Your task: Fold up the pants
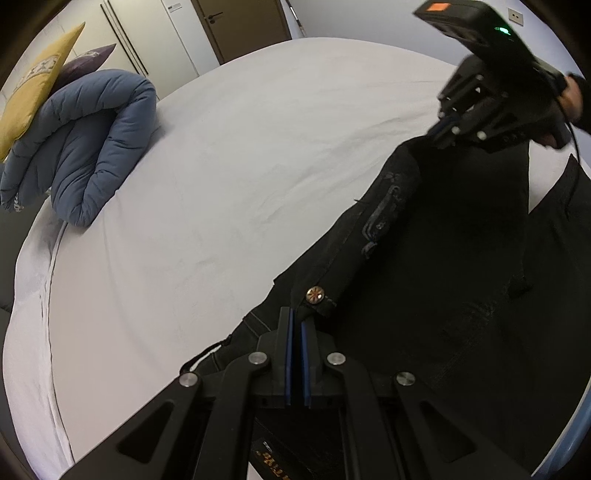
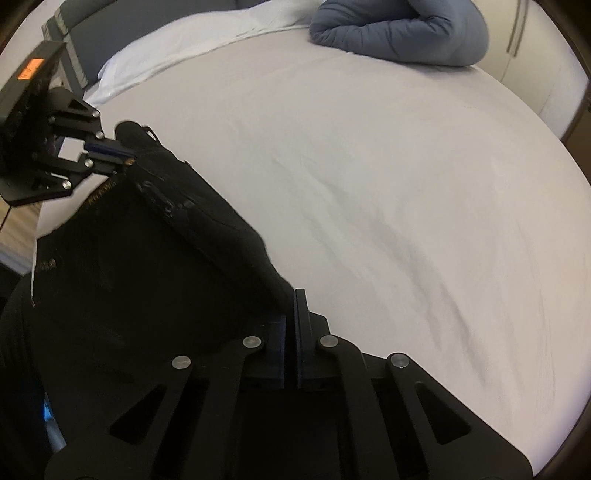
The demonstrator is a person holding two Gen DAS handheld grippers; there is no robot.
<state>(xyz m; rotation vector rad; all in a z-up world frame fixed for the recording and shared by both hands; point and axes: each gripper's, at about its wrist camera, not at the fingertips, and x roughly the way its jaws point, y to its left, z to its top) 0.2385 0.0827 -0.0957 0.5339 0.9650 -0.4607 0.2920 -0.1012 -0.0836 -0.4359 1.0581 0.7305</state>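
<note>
Black pants [image 1: 461, 258] lie on the white bed sheet [image 1: 221, 184], their waistband stretched between the two grippers. My left gripper [image 1: 297, 318] is shut on the waistband just beside the copper button [image 1: 315, 294]. My right gripper [image 1: 443, 129] is shut on the far corner of the waistband, and the cloth rises up to its tips. In the right wrist view the pants [image 2: 147, 258] fill the lower left. There the right gripper [image 2: 295, 300] has its blue pads together on the cloth's edge, and the left gripper [image 2: 123, 158] pinches the other end near the zip.
A folded blue duvet [image 1: 92, 140] lies at the bed's far left with a yellow pillow [image 1: 37, 85] and a purple one behind it. A brown door [image 1: 240, 26] and white wardrobe doors stand beyond. A hand [image 1: 572, 99] holds the right gripper. The bed's edge [image 1: 48, 295] runs along the left.
</note>
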